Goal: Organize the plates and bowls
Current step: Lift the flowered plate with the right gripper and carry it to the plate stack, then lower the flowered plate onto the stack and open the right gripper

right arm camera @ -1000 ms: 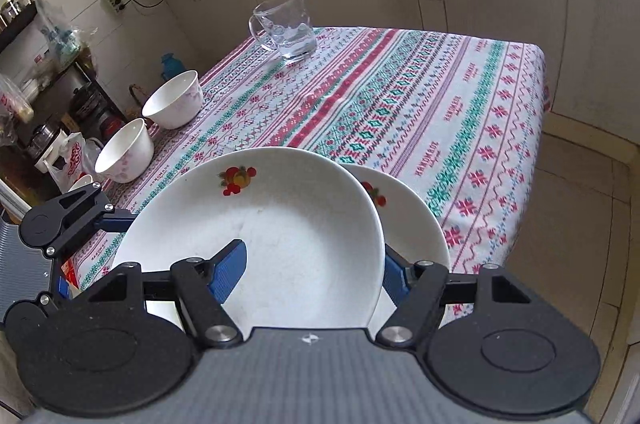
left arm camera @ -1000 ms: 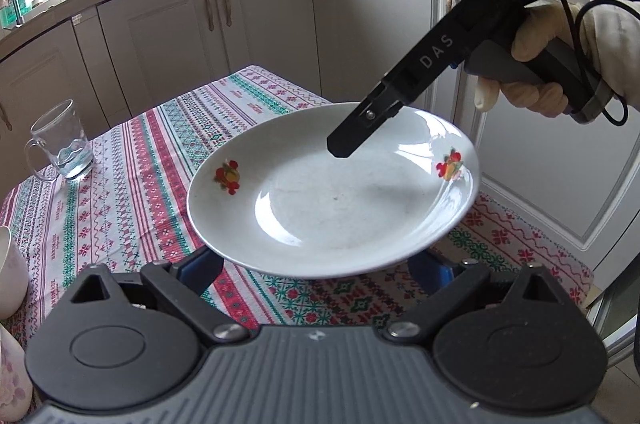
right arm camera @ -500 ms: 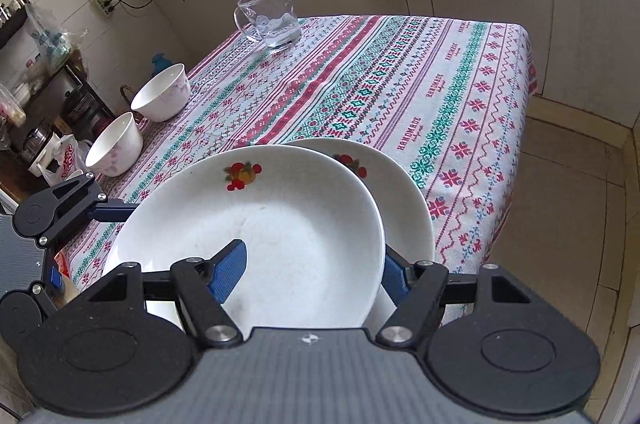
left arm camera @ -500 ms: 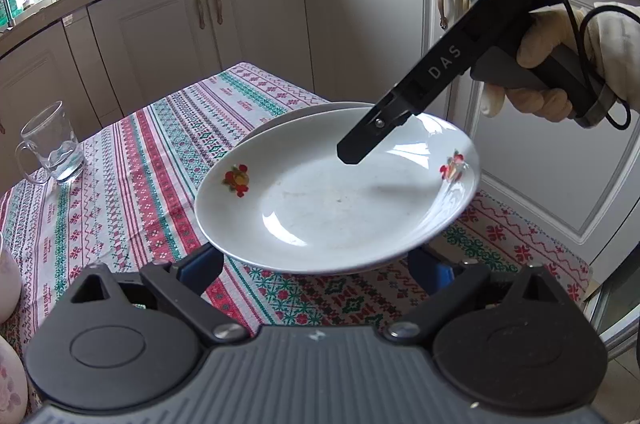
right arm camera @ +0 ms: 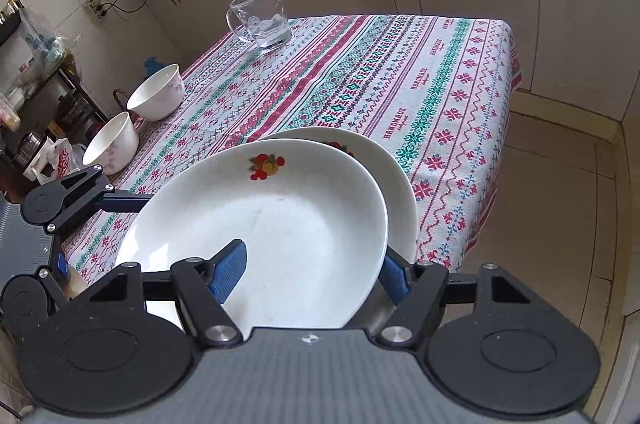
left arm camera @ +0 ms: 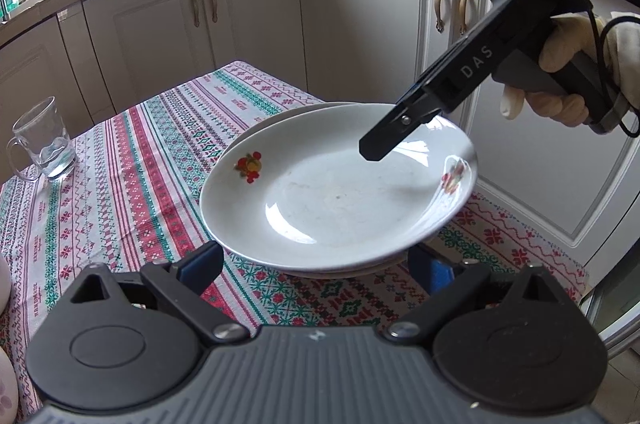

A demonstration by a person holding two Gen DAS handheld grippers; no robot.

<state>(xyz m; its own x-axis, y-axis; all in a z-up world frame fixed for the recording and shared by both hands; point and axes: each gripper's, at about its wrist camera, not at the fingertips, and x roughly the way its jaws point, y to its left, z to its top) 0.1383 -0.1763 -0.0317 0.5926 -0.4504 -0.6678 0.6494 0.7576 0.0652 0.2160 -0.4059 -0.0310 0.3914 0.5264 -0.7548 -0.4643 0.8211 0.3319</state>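
Left tongs (left arm camera: 316, 268): I am holding these wide open, just short of the plates, gripping nothing. If I am nudging them forward now, a pad is likely catching the lower rim and shoving the stack.
Glass mug (right arm camera: 260, 18): It is sitting near the far left edge of the table, well apart from the plates, so I am not worrying about it.
Bowls (right arm camera: 158, 98): Two are standing along the left edge, one (right arm camera: 110, 144) nearer me. They are still waiting to be sorted, and a wide swing with my left tongs could be knocking them off that edge.
Top plate (right arm camera: 272, 228): I am carrying it tilted and off-centre over the lower plate. Letting go like this, I judge it is sliding or clattering down.
Right tongs (right arm camera: 310, 270): I am clamping these on the near rim of the top plate, one pad inside the dish, one under it. A glazed rim is slippery, so the grip could be creeping.
Lower plate (right arm camera: 394, 192): It is lying at the near right corner of the table, close to the edge. A sideways push could be sending it to the floor.
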